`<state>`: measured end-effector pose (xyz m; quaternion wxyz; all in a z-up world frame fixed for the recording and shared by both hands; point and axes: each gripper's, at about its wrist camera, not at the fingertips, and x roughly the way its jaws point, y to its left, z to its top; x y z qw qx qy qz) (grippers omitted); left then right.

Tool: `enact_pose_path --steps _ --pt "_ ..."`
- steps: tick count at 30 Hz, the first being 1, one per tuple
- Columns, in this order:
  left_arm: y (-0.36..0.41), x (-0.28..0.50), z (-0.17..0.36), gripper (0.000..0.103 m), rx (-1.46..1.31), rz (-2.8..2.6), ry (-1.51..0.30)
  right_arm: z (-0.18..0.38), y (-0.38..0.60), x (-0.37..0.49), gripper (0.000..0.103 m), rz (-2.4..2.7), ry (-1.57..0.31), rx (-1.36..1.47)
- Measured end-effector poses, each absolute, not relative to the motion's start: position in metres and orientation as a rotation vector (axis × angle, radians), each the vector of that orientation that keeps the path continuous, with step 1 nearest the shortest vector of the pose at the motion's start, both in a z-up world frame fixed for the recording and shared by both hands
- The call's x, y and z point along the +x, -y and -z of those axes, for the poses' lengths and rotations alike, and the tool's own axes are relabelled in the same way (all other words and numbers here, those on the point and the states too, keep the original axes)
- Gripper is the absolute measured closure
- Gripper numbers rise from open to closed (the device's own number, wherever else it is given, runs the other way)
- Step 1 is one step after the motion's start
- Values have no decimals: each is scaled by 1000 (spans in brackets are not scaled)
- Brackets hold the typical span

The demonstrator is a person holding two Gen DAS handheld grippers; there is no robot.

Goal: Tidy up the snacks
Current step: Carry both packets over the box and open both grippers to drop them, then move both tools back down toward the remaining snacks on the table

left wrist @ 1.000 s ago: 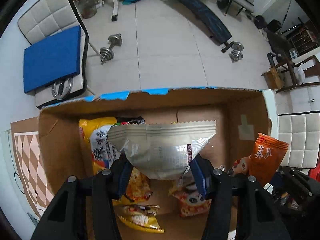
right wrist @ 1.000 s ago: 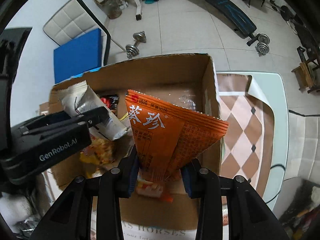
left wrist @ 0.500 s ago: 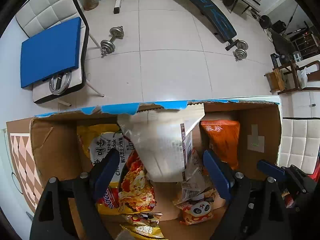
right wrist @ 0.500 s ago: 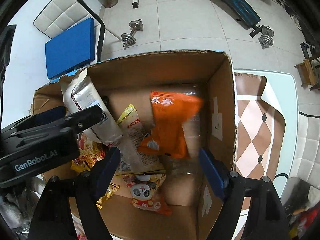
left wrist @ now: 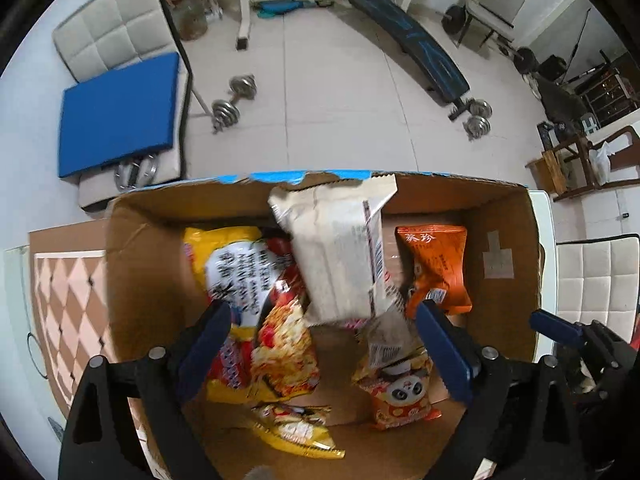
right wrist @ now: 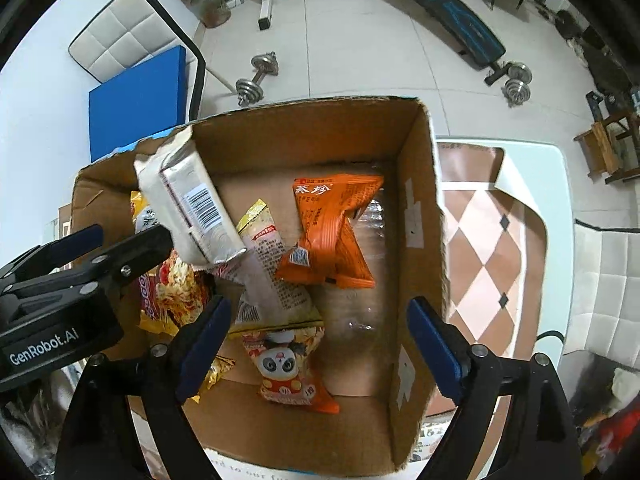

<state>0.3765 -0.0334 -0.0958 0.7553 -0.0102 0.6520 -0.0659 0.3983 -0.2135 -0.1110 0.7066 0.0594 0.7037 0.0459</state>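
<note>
An open cardboard box (left wrist: 132, 264) holds several snack packets. A beige-silver packet (left wrist: 340, 256) leans on the far wall, free of any pad. An orange packet (left wrist: 438, 268) lies to its right. A yellow noodle packet (left wrist: 236, 264) and a panda packet (left wrist: 400, 392) lie lower down. My left gripper (left wrist: 322, 340) hangs over the box, its jaws opening with nothing gripped. In the right wrist view my right gripper (right wrist: 318, 328) is also opening above the box (right wrist: 416, 200), over the panda packet (right wrist: 284, 364). The orange packet (right wrist: 332, 224) lies loose beyond it. The left gripper (right wrist: 116, 240) is beside the beige packet (right wrist: 188, 208).
The box stands on a table with a checked mat (right wrist: 488, 240). Past the far wall, the floor below holds dumbbells (left wrist: 232, 100), a chair with a blue cushion (left wrist: 120, 112) and a weight bench (left wrist: 416, 44). A white padded chair (left wrist: 596, 276) is to the right.
Both grippers went from shut on a packet to wide open. The beige packet dropped against the far wall and the orange packet fell into the box's right side.
</note>
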Motion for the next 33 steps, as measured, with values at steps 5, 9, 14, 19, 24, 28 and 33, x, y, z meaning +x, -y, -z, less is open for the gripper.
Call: enact_pose_path --steps 5,9,14,19,24,28,33 --pt "21 343 75 9 -34 110 -1345 88 214 369 11 -104 -1486 118" --pt "14 306 53 9 -19 70 -1252 67 207 339 11 -101 -1418 85" --pt "6 266 32 9 -15 54 -1186 49 202 304 11 -116 -1380 78" --pt "4 231 10 9 -8 58 -1129 25 200 267 11 -119 -1331 69" --pt "5 200 -14 9 -10 58 -1073 -5 201 236 11 -105 -1261 78" --pt "2 178 -31 9 -30 62 -1032 -27 203 214 11 -105 -1216 98" --pt "-9 151 -37 9 -50 50 -1012 -30 201 191 11 -146 -1236 126"
